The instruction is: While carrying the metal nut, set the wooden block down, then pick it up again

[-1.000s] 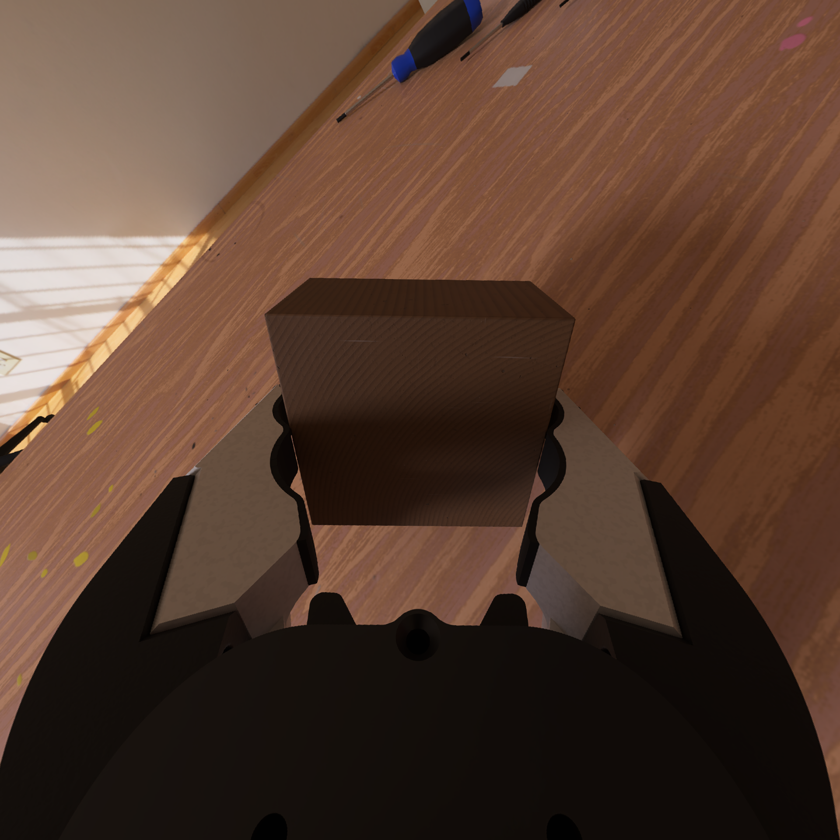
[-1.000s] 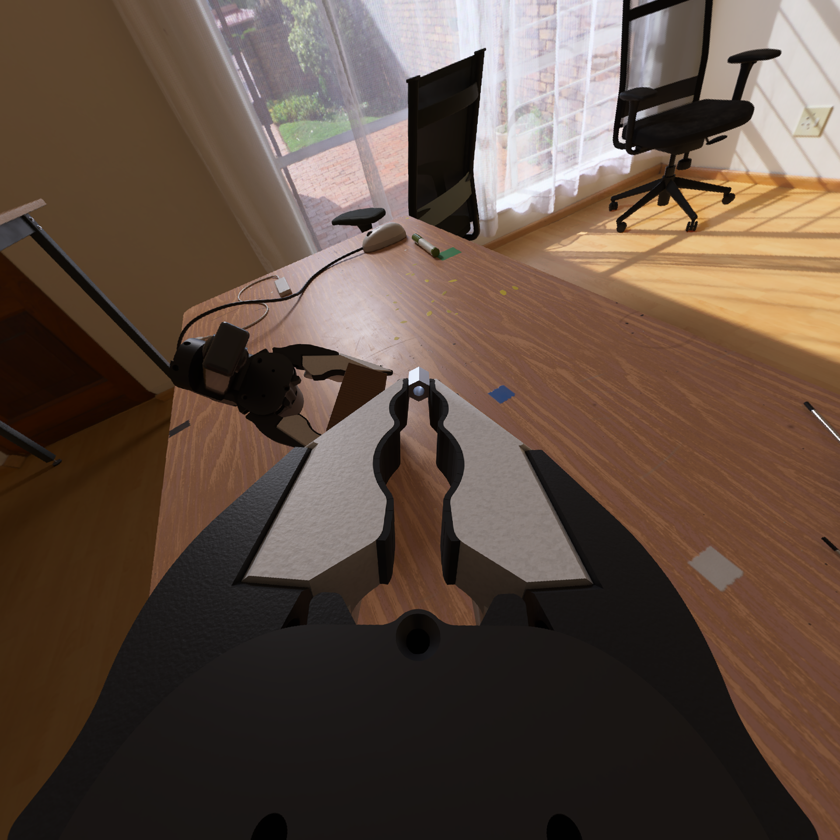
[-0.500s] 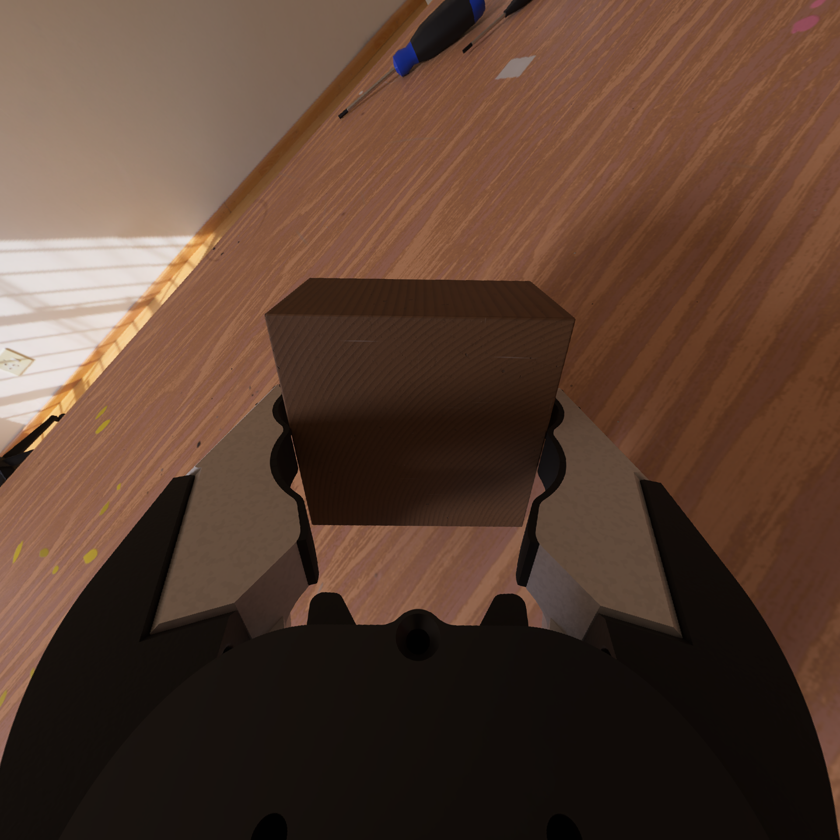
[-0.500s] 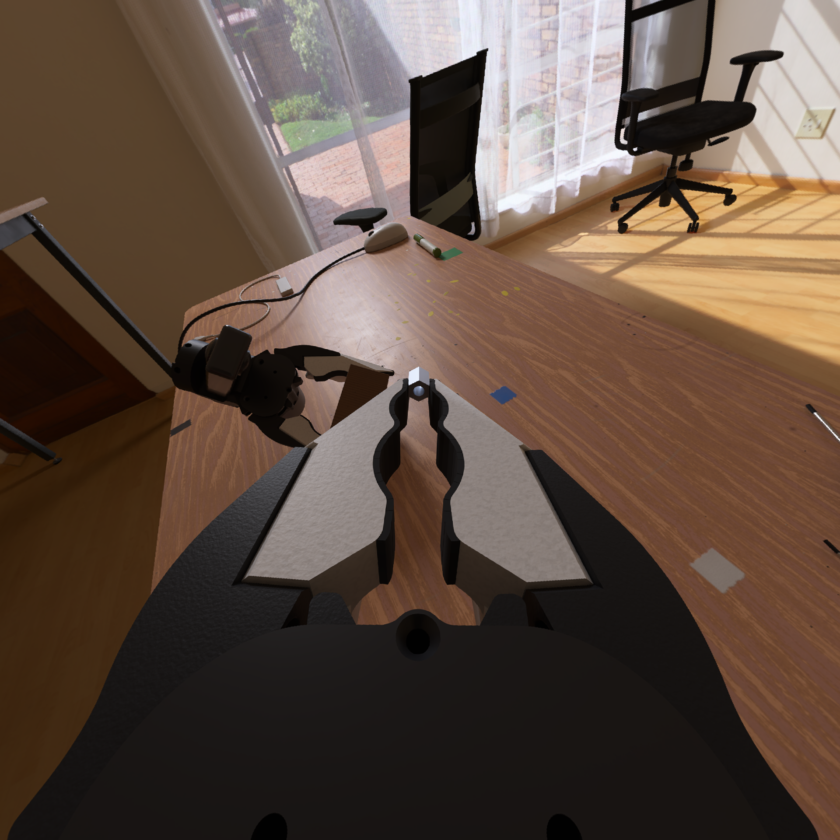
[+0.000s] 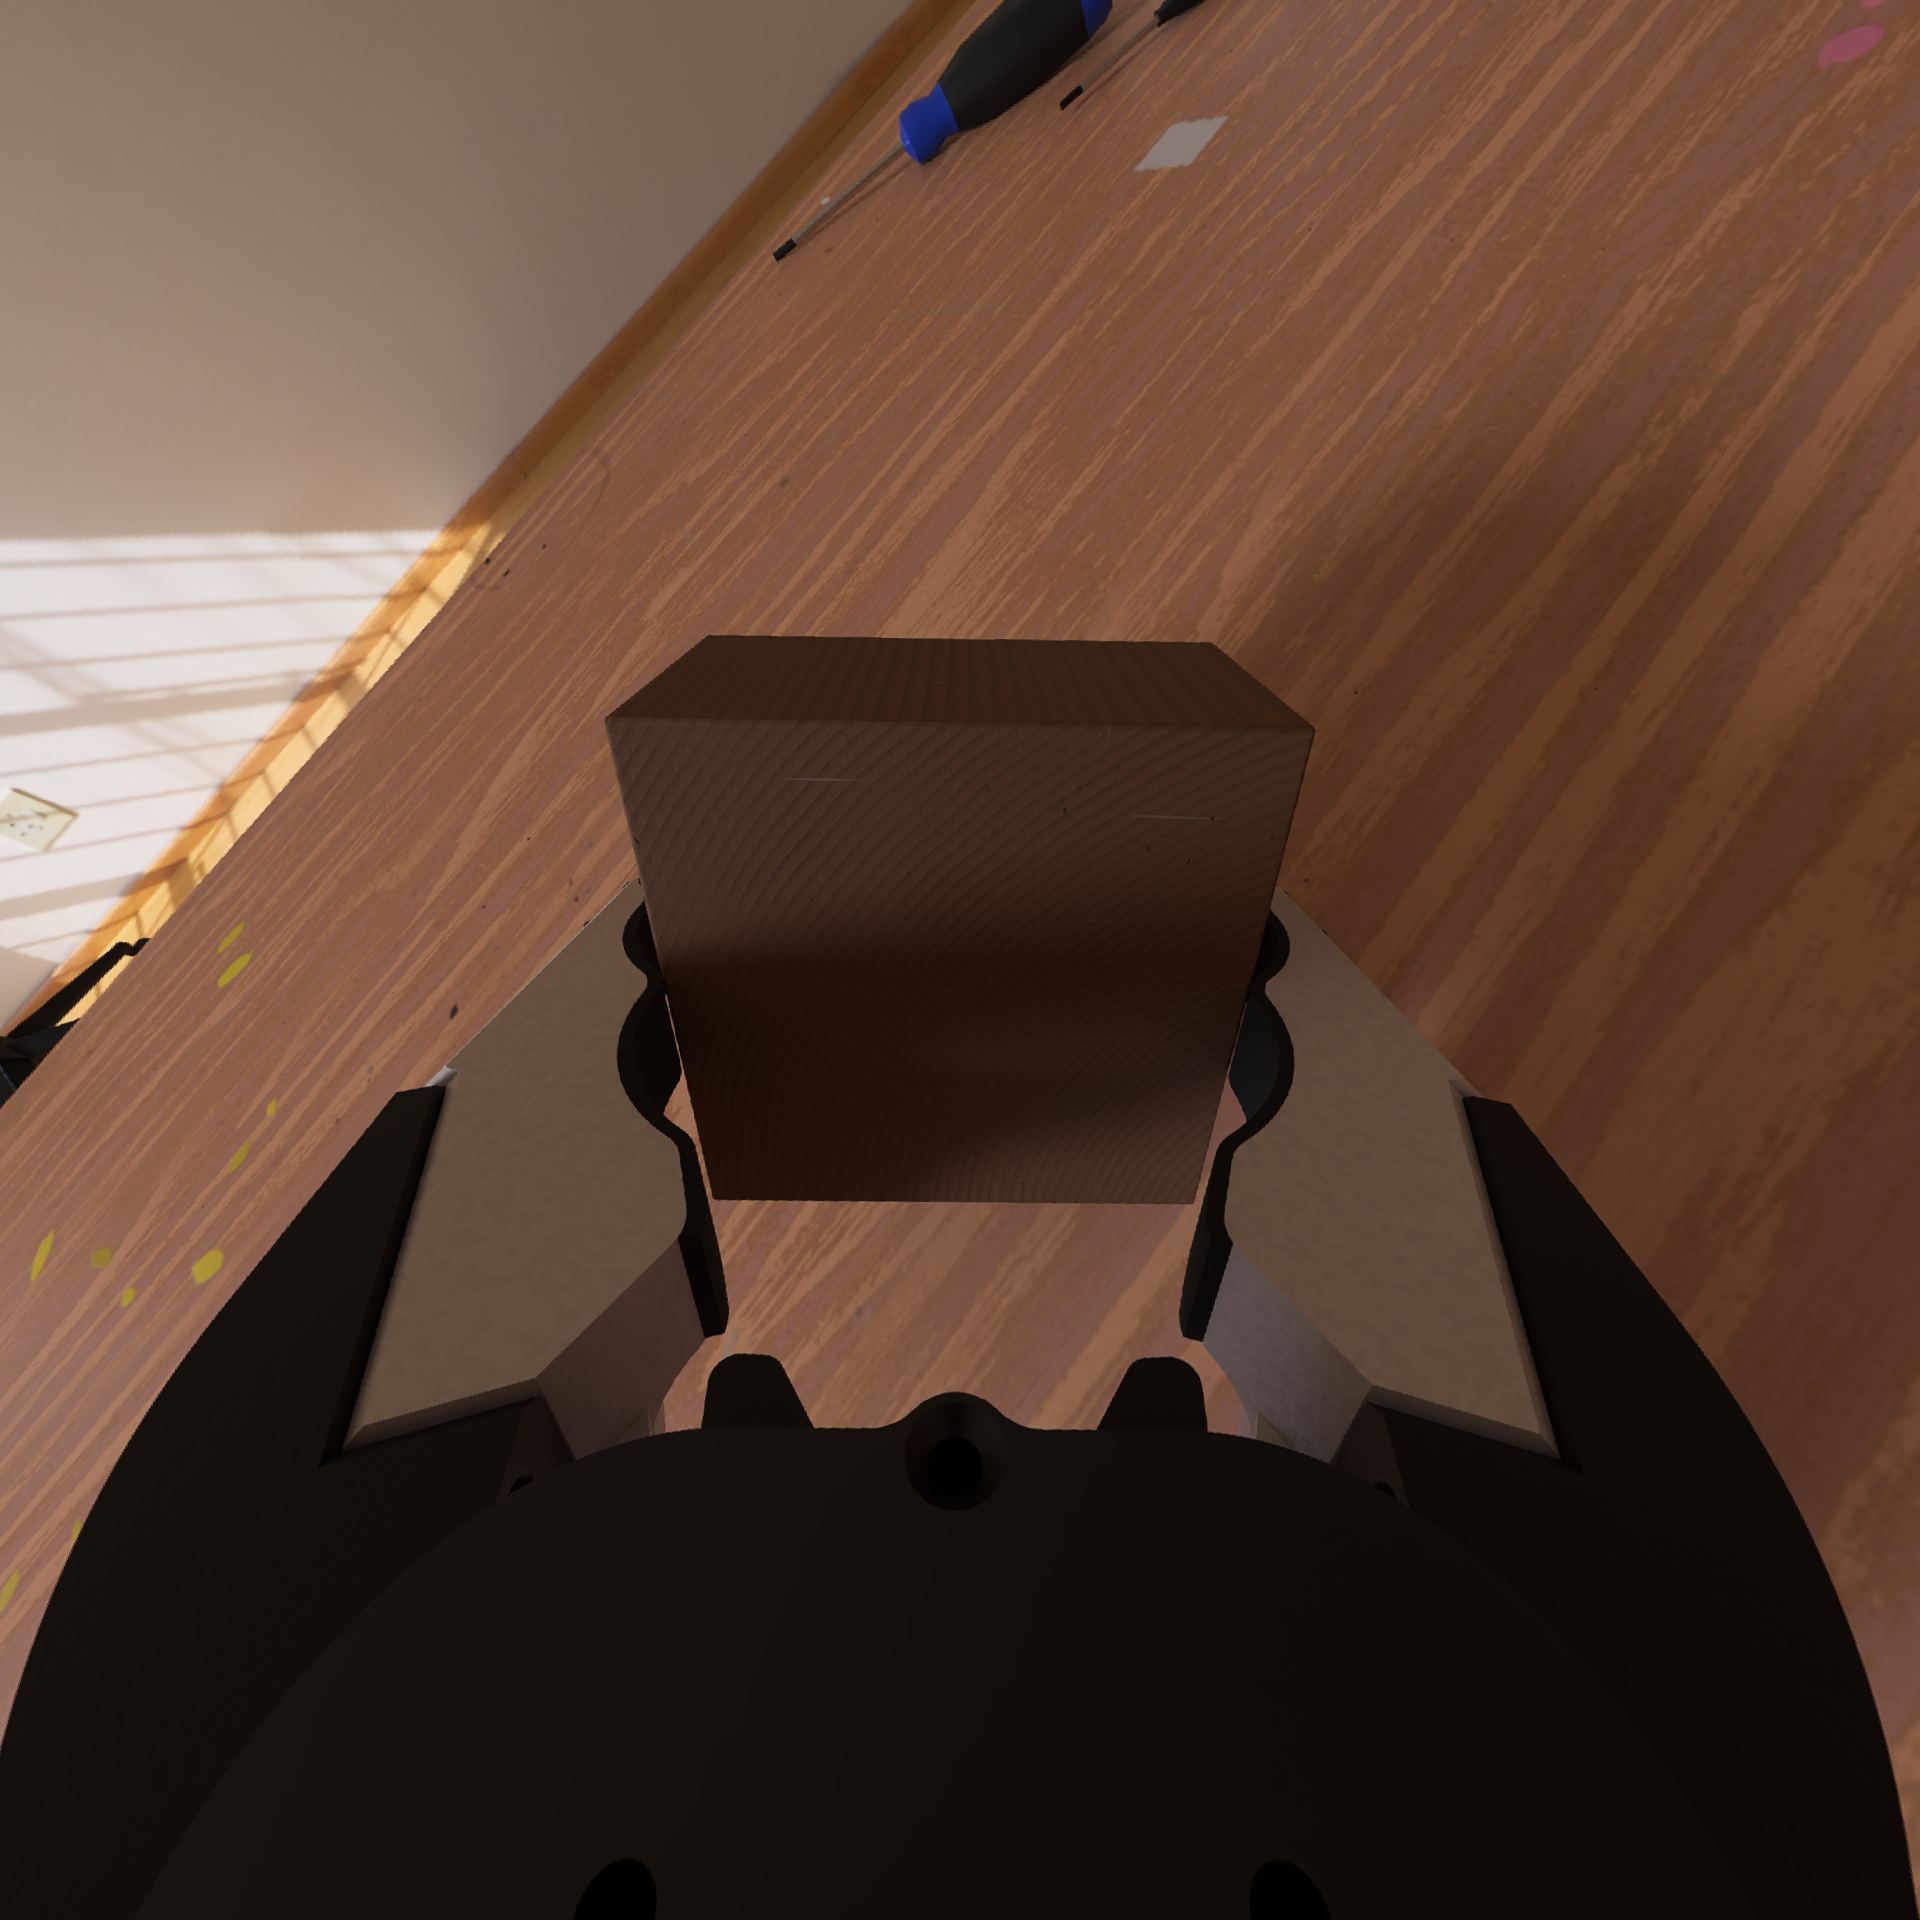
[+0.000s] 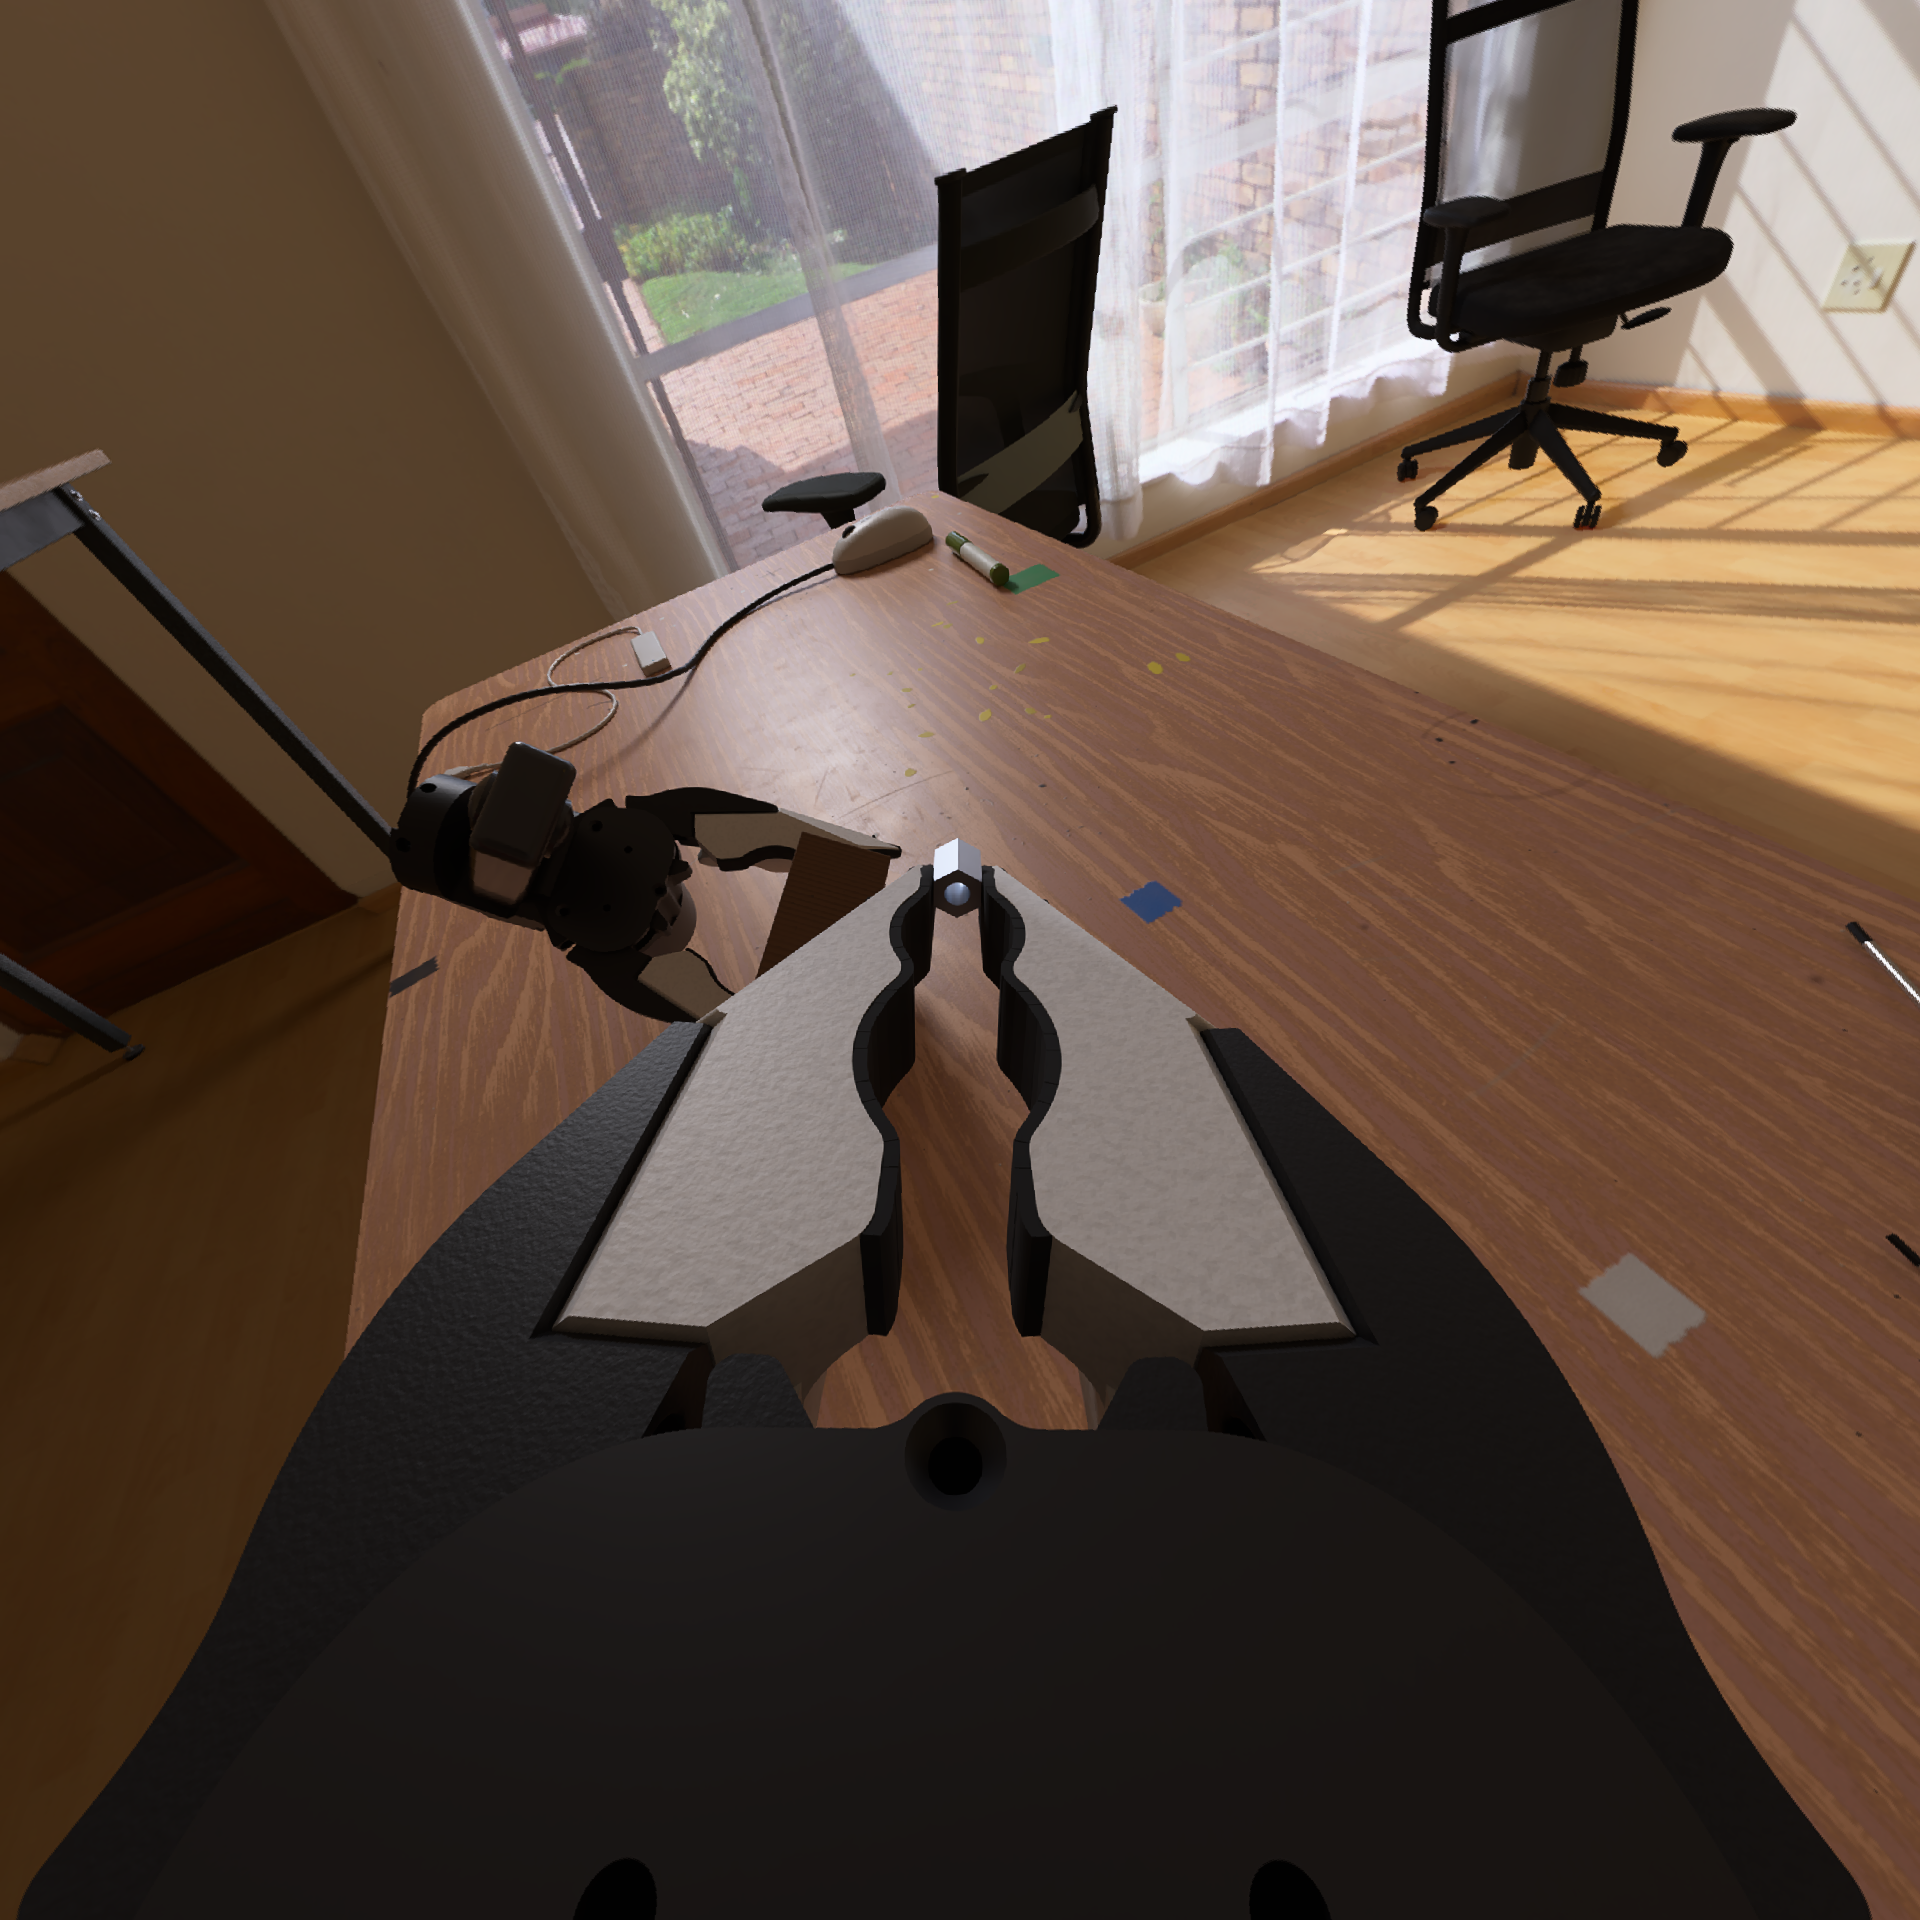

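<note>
A dark wooden block (image 5: pixel 956 935) sits clamped between my left gripper's (image 5: pixel 956 914) two fingers, over the wooden table (image 5: pixel 1455 520). The block's far end is hidden, so I cannot tell whether it touches the table. My right gripper (image 6: pixel 956 896) is shut on a small silver metal nut (image 6: pixel 956 878) at its fingertips, above the table (image 6: pixel 1351 935). In the right wrist view the left gripper (image 6: pixel 582 883) hovers to the left with the block (image 6: pixel 821 894) in it, close beside my right fingertips.
A blue-and-black screwdriver (image 5: pixel 997 78) and a grey patch (image 5: pixel 1179 145) lie far ahead of the left gripper, near the table edge. A mouse (image 6: pixel 881 538), its cable, a marker (image 6: pixel 977 556) and a blue patch (image 6: pixel 1151 900) lie on the table. Two office chairs (image 6: pixel 1023 332) stand beyond.
The table in the left wrist view has drifted slightly, so the left gripper has shifted a little. Both grips are unchanged and the right gripper has barely moved.
</note>
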`<state>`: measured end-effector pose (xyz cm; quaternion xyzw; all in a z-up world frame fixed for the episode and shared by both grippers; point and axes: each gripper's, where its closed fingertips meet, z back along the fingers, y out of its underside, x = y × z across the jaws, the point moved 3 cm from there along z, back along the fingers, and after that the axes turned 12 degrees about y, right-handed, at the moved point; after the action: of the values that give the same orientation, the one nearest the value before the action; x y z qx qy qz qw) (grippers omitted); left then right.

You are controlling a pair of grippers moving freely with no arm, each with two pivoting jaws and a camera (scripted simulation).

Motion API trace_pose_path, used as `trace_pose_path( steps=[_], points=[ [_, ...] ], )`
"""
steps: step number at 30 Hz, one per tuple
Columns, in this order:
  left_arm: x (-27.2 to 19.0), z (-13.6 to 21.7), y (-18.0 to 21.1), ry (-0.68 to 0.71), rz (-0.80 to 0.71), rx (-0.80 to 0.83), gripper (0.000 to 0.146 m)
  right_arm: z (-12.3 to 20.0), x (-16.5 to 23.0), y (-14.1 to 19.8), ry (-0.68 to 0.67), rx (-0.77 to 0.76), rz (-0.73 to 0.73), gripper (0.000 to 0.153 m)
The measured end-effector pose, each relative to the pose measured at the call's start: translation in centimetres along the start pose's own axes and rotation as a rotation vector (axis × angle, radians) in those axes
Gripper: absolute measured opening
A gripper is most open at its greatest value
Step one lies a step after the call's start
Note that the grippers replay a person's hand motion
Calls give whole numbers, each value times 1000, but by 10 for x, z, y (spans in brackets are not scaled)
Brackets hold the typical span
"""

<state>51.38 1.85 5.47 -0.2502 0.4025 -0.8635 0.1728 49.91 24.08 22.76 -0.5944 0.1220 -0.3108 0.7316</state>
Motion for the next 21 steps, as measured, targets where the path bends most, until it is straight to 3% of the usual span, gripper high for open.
trace_pose_path(
  steps=[21],
  points=[
    [0,0,0,8,5,-3,110,-7,0,4,-7,19,-3,8]
  ],
)
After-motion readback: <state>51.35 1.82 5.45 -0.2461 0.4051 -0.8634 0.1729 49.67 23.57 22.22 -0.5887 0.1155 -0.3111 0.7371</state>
